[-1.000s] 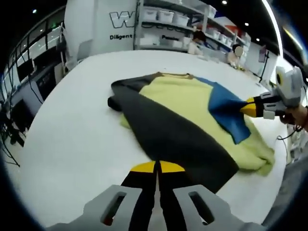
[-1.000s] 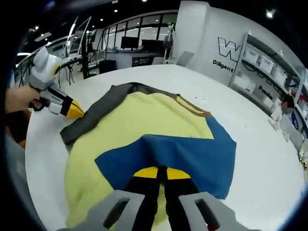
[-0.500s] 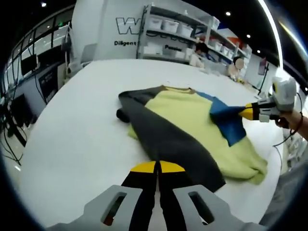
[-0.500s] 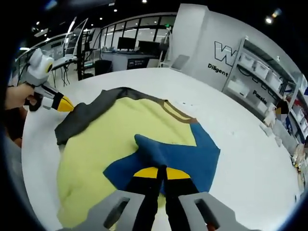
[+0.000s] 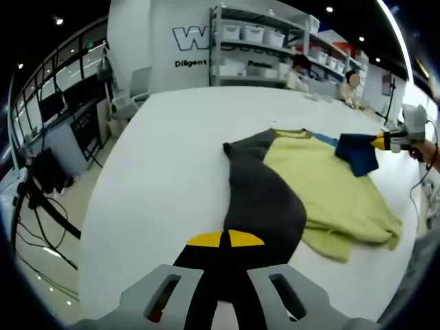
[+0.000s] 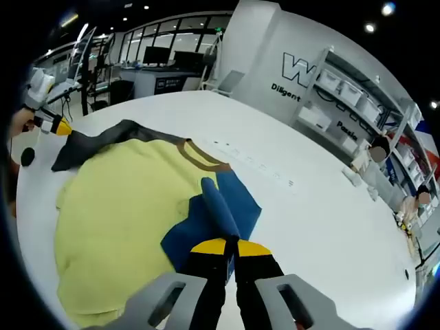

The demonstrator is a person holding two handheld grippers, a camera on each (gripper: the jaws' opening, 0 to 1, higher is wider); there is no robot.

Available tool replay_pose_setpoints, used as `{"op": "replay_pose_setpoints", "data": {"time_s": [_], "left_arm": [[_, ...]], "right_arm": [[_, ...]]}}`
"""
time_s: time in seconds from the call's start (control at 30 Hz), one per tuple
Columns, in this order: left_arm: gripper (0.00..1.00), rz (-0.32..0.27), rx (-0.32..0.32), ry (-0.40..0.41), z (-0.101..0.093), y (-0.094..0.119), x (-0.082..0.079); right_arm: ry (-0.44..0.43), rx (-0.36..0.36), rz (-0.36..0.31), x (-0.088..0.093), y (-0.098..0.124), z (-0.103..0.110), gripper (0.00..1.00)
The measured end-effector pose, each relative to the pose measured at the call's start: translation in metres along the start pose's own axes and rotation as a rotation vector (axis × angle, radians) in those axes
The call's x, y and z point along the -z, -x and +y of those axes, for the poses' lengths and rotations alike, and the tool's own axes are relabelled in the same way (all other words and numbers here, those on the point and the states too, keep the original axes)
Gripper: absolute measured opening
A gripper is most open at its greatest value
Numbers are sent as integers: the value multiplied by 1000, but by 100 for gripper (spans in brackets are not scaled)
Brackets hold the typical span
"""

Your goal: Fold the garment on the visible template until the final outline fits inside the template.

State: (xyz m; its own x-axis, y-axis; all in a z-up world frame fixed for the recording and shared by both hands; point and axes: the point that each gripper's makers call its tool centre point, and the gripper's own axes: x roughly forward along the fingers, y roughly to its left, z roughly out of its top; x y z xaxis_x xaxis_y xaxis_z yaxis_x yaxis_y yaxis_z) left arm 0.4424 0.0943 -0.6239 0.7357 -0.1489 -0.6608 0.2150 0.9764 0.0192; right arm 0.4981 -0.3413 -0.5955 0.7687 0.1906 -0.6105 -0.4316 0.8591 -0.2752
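Hand-held grippers (image 5: 225, 238) (image 6: 231, 246) clamping garment (image 5: 323, 192) sleeves

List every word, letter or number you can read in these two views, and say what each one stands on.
"W": large letter on the white wall, cut off by the shelves.
"Diligent": small print under it on the same wall; the rest is hidden.
"Diligent" also reads in the right gripper view.
More words behind the shelves are too blurred to read.
The garment and table carry no readable text.

The garment (image 5: 323, 192) lies on the table (image 5: 165, 172); shelving (image 5: 275, 41) stands behind the table.
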Motion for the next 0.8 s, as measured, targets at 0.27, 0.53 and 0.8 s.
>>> {"op": "replay_pose_setpoints", "data": {"time_s": [0.27, 0.53, 0.8], "left_arm": [[0, 56, -84, -12, 44, -17, -1], [0, 88, -146, -31, 72, -34, 1], [0, 133, -248, -34, 99, -42, 9]], "right_arm": [[-45, 59, 35, 12, -10, -27, 0], [-39, 114, 72, 26, -19, -49, 0], [-34, 179, 99, 44, -29, -65, 0]]}}
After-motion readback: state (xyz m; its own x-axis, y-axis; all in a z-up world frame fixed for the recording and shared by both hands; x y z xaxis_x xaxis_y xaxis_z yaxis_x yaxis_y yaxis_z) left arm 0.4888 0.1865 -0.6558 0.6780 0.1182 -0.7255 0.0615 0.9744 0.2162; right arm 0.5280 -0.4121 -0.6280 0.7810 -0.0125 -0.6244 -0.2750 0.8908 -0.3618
